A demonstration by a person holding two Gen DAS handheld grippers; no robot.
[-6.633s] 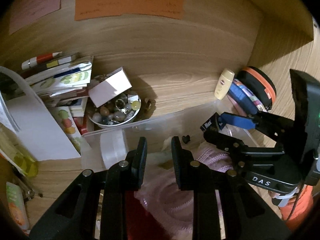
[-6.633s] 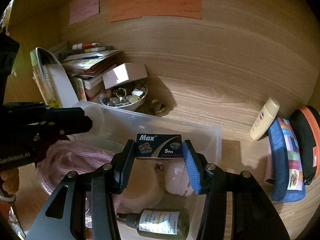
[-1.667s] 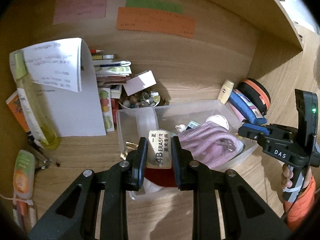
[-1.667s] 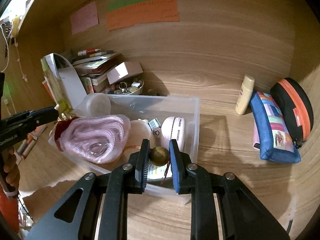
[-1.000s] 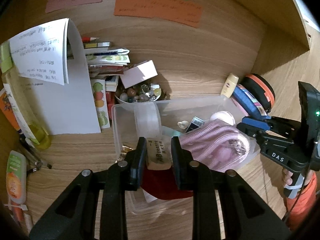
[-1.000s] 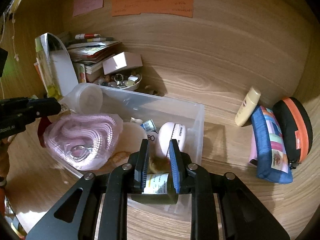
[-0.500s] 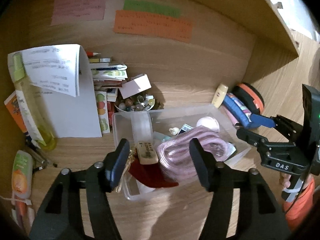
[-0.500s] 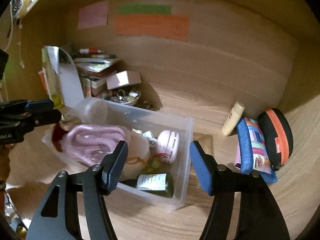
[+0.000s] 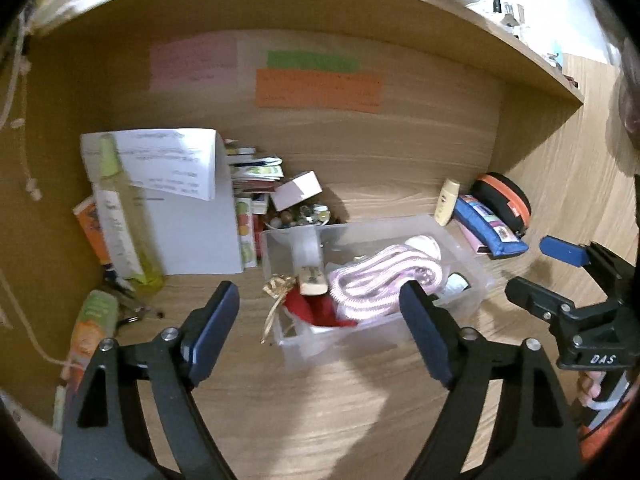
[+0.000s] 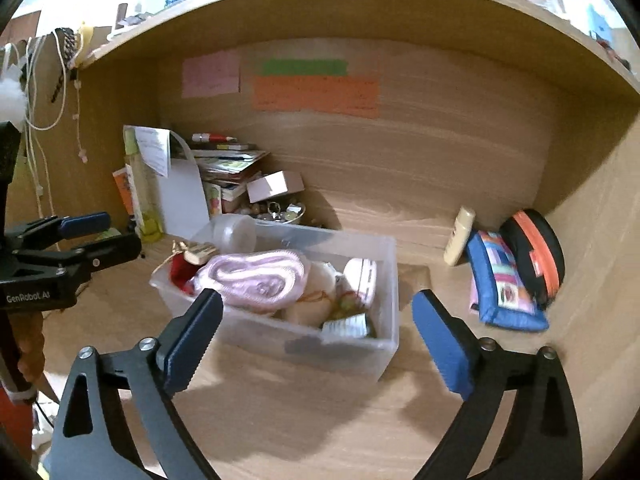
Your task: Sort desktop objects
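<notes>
A clear plastic bin [image 9: 478, 278] [image 10: 386, 248] stands mid-desk, filled with a pink knitted bundle [image 9: 384, 280] [image 10: 256, 274], a red cloth [image 9: 316, 310], an eraser [image 9: 310, 280], a white round case [image 10: 362, 276] and a small bottle [image 10: 348, 326]. My left gripper [image 9: 320, 330] is open and empty, held above the desk in front of the bin. My right gripper [image 10: 316, 336] is open and empty, also in front of the bin. Each gripper shows in the other's view, the right one [image 9: 548, 272] and the left one [image 10: 108, 232].
A bowl of trinkets [image 9: 300, 216] with a small white box [image 10: 274, 186], stacked booklets [image 10: 228, 164] and a folded paper [image 9: 176, 200] sit at the back left. A cream tube [image 10: 460, 236], blue pouch [image 10: 504, 280] and black-orange case [image 10: 536, 256] lie right.
Both grippers let go of their items into the bin, opened wide and pulled back away from it.
</notes>
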